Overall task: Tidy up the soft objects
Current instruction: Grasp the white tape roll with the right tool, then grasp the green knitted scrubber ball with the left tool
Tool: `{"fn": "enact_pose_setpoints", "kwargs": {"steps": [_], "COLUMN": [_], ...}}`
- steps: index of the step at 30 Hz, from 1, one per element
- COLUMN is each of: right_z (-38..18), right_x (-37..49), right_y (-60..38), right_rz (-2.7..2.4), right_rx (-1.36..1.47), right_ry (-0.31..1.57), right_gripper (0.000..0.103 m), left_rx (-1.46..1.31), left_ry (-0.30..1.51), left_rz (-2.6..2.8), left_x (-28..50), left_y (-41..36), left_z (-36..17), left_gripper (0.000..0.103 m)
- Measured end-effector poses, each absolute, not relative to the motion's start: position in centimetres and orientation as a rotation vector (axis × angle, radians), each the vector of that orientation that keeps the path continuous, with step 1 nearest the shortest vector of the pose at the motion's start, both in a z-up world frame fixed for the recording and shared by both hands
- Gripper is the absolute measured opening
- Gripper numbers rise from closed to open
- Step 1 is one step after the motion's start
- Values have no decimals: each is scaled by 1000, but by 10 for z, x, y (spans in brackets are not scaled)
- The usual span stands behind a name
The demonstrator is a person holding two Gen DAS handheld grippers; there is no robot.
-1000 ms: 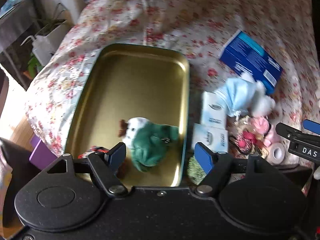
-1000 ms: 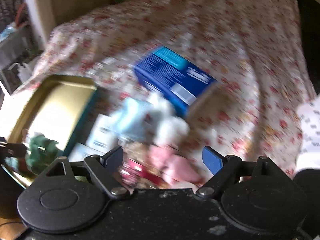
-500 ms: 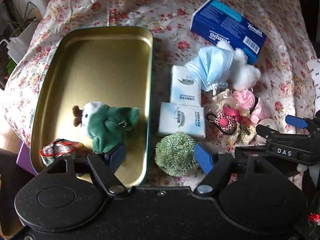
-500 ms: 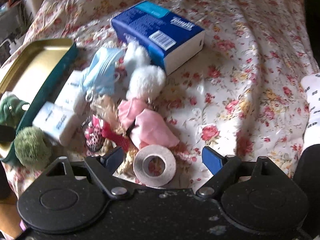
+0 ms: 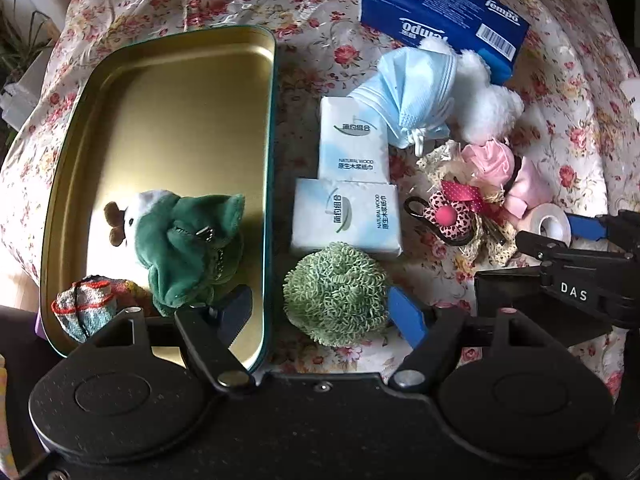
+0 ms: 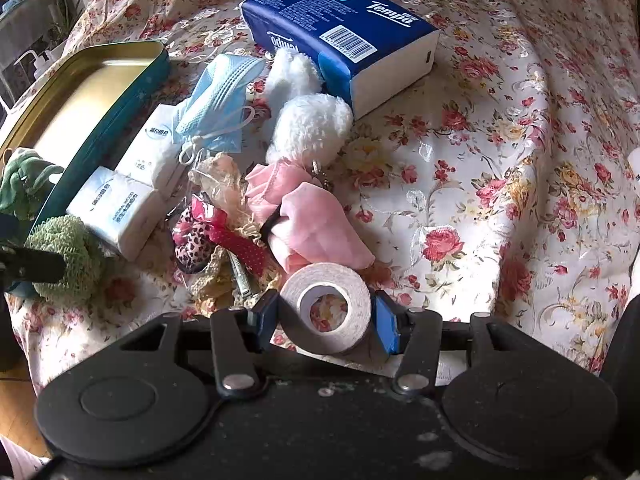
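Note:
A gold tray (image 5: 172, 92) lies on the floral cloth and holds a green plush toy (image 5: 188, 240) and a knitted sock (image 5: 84, 308). My left gripper (image 5: 324, 312) is open around a green scrubber ball (image 5: 336, 292) just right of the tray's rim. My right gripper (image 6: 326, 320) has closed on a white tape roll (image 6: 328, 304), its pads touching both sides. Two tissue packs (image 5: 352, 184), a blue face mask (image 5: 412, 96), a white pompom toy (image 6: 308, 124) and pink cloth (image 6: 316, 220) lie between the tray and the right gripper.
A blue Tempo tissue box (image 6: 340, 28) lies at the back. A leopard-print hair clip with red ribbon (image 6: 208, 232) and lace lie in the pile. The tray's teal wall (image 6: 100, 136) stands left of the pile. The cloth drops off at the left edge.
My left gripper moved right from over the tray until its fingers bracket the scrubber ball. My right gripper moved down onto the tape roll and closed its fingers on it.

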State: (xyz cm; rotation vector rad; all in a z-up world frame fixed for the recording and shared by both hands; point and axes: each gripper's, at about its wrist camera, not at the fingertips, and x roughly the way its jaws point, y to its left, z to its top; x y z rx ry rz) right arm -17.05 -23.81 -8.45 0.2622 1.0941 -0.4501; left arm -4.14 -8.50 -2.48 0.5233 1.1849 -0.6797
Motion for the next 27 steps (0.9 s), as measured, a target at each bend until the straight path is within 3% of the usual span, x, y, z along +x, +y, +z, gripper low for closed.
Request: {"fn": "enact_pose_setpoints", "kwargs": {"steps": [27], "right_z": [-77], "right_x": [-177], "right_y": [-235], "right_rz": [-462], "right_rx": [272], "right_ry": [1061], "right_gripper": [50], "left_rx": [526], "left_ry": [1080], "left_rz": [-684], "left_x": [-75], "left_y": [-97], "left_z": [-32], "left_gripper": [71]}}
